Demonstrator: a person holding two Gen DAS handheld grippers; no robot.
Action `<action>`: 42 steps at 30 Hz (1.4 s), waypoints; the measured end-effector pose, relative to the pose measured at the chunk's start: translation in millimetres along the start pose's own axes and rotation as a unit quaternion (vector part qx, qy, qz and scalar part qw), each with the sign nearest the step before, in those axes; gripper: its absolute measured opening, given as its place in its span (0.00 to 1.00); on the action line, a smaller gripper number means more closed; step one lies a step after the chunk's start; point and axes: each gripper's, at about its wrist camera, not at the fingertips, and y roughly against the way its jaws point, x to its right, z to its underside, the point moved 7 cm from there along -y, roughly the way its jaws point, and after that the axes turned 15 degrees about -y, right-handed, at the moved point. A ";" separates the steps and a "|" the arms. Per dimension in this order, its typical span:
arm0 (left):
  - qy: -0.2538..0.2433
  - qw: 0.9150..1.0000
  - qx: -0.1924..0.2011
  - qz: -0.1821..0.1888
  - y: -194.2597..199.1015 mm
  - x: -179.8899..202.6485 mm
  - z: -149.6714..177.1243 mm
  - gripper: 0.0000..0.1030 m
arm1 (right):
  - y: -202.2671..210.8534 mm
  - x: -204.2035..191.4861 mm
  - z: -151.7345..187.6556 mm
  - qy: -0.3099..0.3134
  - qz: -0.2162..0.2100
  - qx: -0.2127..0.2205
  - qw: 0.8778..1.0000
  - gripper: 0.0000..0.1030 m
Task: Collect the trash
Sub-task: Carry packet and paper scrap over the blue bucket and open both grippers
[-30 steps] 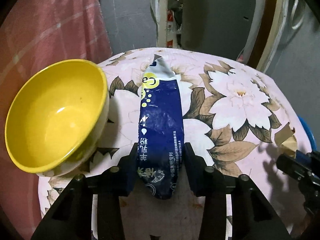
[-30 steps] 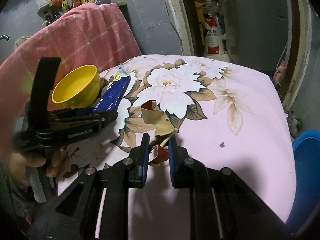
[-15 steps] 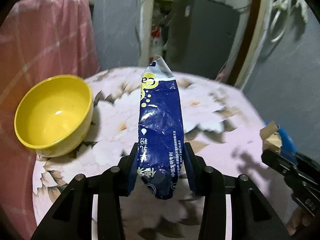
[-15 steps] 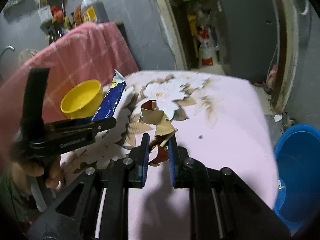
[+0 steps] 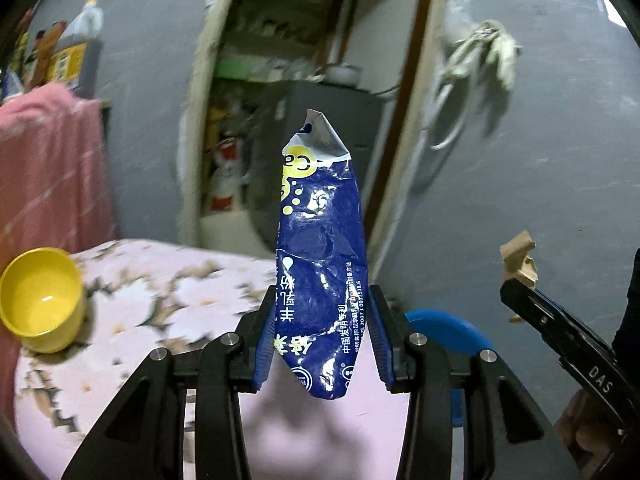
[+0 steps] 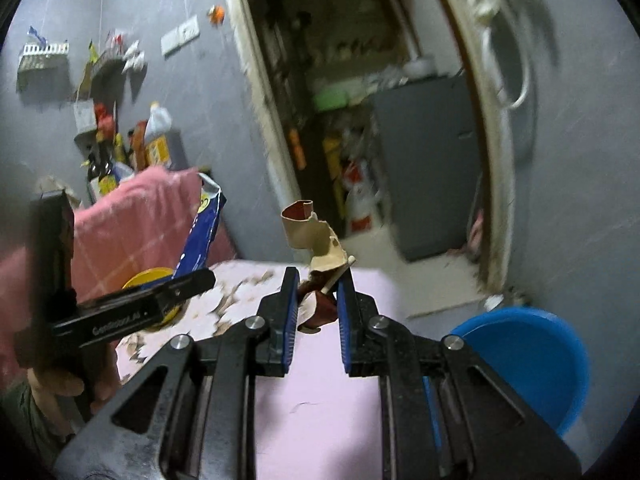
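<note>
A: Where does the trash sit?

B: The left tool [image 5: 322, 340] clamps the lower end of a blue foil sachet [image 5: 322, 256], which stands up clear of the floral tabletop [image 5: 168, 292]. The right tool [image 6: 318, 300] is pinched nearly closed on a torn tan paper wrapper [image 6: 316, 244], also off the cloth.

A: How do they handle?

B: Both look very light. The sachet seems thin, crinkly and slick, stiff enough to stand, so a grip low across its width suits it. The wrapper looks soft and tearable; its bunched base is the safer hold. The blue bucket [image 6: 528, 356] beside the tabletop looks the likely drop.
</note>
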 end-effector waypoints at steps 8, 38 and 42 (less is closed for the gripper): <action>-0.038 0.997 0.029 0.063 -17.7 80.9 -29.5 0.36 | 51.6 48.2 -35.1 -0.004 0.048 0.063 0.997 0.30; -0.048 0.987 -0.095 0.117 -119.2 145.7 21.8 0.48 | 20.8 181.5 -0.7 -0.104 0.158 -0.035 0.981 0.58; -0.035 0.991 -0.083 0.103 -108.8 134.3 20.1 0.50 | 27.8 175.3 -2.5 -0.099 0.157 -0.026 0.982 0.60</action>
